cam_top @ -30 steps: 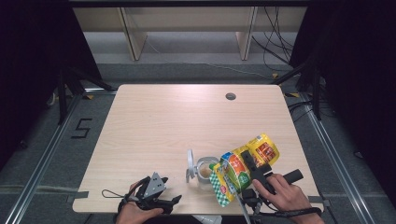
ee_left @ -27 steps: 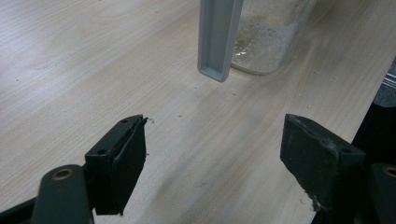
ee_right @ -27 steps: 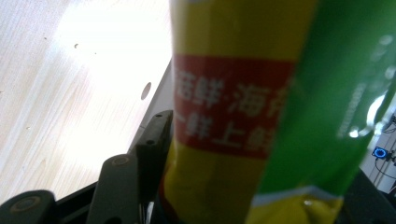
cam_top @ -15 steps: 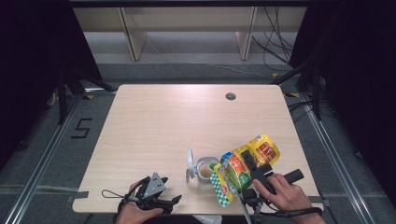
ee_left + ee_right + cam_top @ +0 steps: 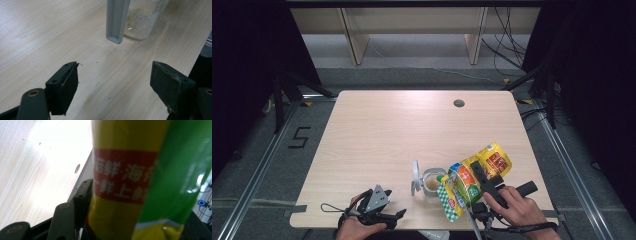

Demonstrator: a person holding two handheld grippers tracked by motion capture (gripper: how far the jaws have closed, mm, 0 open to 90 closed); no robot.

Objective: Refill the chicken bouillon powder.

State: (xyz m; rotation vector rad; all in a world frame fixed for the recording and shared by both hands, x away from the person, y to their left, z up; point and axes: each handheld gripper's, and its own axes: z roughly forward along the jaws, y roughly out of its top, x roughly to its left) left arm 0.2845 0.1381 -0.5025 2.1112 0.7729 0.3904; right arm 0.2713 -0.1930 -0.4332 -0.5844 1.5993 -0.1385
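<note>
Nothing has shifted since a second ago: both hands sit where they were, and the bag hangs at the same slant over the jar.

The pale wooden table takes up most of the scene, with a small round hole near its far edge. Towards the person's side, right of the middle, the right gripper holds up a yellow and green seasoning bag, tipped so that its green checked end points down towards the near edge, just beside the jar. The jaws stand about half open and press on the bag from either side; in the right gripper view the yellow pack with its red band sits right between them. Left of the bag a small clear glass jar stands on the table with some pale powder in its bottom, its grey lid flipped up on the left side. Near the front left edge the left gripper rests low, its jaws wide apart and holding nothing, pointing towards the jar.
</note>
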